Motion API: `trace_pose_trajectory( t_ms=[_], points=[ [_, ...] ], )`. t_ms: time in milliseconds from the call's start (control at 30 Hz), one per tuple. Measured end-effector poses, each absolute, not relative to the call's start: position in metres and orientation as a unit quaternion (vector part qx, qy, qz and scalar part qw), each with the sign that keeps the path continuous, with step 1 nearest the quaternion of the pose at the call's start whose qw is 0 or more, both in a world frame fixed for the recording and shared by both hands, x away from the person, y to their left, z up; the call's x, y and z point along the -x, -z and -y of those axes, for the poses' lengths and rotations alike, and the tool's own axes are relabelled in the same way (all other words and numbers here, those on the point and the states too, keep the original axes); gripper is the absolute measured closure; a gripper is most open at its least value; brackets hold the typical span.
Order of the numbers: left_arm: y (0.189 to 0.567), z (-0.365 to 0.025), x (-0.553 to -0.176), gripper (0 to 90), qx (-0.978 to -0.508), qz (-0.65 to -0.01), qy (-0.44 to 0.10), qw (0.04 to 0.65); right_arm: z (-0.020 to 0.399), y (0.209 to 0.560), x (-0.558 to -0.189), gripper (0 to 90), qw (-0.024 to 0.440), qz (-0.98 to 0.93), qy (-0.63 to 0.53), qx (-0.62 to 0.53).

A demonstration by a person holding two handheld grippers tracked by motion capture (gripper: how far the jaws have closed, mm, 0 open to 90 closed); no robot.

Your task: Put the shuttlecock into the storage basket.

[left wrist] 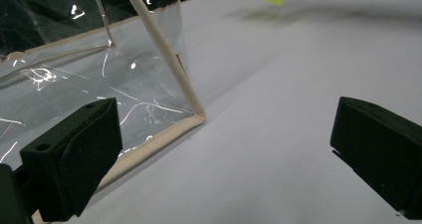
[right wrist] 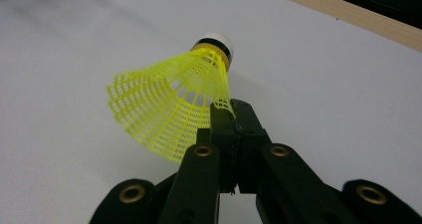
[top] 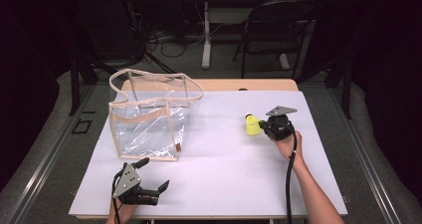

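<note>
Left of the white mat's [top: 214,174] centre, a clear bag [top: 149,117] with beige trim stands upright on the mat, its top open. Near the bag's front corner, the left gripper [top: 152,176] rests at the mat's front edge, jaws spread wide with nothing between them. Well to the right of the bag, the right gripper [right wrist: 224,112] is clenched on the skirt rim of a yellow shuttlecock [right wrist: 169,102], holding it above the mat, cork end pointing away from the gripper.
</note>
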State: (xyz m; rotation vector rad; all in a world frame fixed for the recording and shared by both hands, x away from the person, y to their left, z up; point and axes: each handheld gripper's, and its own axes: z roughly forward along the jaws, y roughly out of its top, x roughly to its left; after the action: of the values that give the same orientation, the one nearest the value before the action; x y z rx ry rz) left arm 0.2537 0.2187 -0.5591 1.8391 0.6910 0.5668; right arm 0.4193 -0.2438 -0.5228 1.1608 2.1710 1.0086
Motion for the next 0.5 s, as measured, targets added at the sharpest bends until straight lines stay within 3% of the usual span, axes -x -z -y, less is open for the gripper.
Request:
trace_pose_trajectory(
  t_ms=[500],
  points=[
    [0.559, -0.219, -0.254, 0.0, -0.767, -0.289, -0.237, 0.521, 0.242, 0.507, -0.417, 89.8, 0.238, -0.793, -0.379, -0.415]
  ],
)
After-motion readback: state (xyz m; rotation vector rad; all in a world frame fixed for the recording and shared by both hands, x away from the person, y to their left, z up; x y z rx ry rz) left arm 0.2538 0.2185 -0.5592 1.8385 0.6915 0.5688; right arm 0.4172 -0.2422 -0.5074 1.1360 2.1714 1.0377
